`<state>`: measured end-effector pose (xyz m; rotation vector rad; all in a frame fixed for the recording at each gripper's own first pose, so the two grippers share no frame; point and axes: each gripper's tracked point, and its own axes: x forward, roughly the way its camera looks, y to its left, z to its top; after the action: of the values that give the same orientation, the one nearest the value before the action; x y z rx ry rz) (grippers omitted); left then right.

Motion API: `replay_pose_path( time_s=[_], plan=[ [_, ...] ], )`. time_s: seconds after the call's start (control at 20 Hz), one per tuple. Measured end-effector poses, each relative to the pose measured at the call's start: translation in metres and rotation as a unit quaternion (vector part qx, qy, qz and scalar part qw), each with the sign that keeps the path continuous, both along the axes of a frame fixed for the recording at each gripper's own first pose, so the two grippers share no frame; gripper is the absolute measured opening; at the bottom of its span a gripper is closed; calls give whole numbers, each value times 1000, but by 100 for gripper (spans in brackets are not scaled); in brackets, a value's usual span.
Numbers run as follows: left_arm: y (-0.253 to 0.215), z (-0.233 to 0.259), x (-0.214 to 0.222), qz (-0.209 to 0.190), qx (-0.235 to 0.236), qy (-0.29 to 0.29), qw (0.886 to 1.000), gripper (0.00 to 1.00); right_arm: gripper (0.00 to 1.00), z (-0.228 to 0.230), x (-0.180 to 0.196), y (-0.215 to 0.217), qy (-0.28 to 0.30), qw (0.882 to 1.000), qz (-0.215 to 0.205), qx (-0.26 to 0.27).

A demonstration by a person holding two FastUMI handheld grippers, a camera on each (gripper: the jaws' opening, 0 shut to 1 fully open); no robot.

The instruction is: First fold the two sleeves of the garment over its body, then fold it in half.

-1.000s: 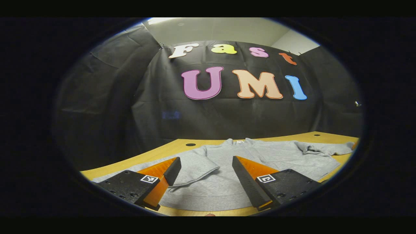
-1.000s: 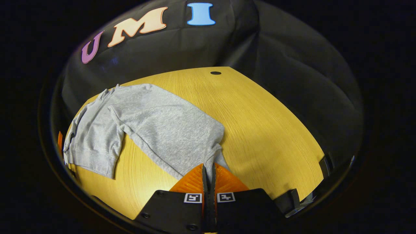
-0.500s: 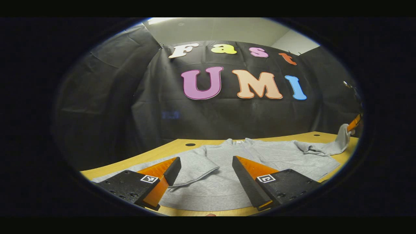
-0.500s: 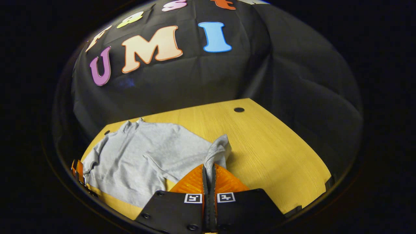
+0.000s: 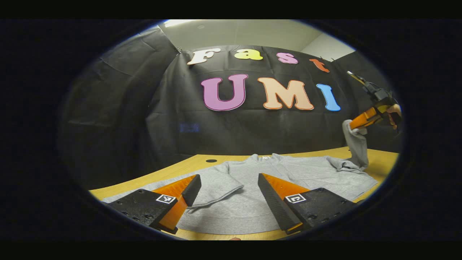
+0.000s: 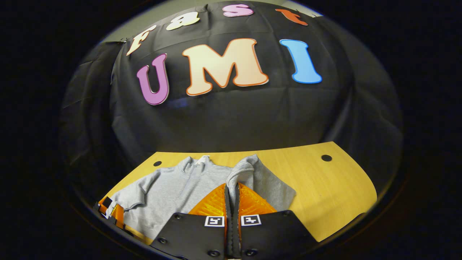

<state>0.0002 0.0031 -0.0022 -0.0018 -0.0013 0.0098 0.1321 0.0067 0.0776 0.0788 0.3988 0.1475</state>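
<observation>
lying flat on the wooden surface (image 5: 169, 172), the grey sweatshirt (image 5: 249, 187) is showing one sleeve (image 5: 216, 184) already folded across its body. the left hand-held gripper (image 5: 227, 191) is hovering low over the hem with its fingers spread wide, gripping nothing. further right, the right hand-held gripper (image 6: 231, 196) is pinching the cuff of the other sleeve (image 6: 240, 171) and holding it up off the surface, the cloth draping limp. the knit looks soft, light and floppy, so cuffs, hem and shoulder seams are probably offering the surest hold.
</observation>
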Motion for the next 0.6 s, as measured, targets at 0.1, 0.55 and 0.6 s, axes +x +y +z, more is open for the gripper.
replay_pose_path(
  time_s=[0.1,0.55,0.6],
  plan=[
    [0,0,1,0,0,0,1000,94,2,1,12,36,-6,1000,20,2],
    [0,0,1,0,0,0,1000,94,2,-30,55,195,-12,994,107,16],
    [0,1,1,0,0,0,1000,94,2,-35,58,212,-9,993,119,21]
  ],
)
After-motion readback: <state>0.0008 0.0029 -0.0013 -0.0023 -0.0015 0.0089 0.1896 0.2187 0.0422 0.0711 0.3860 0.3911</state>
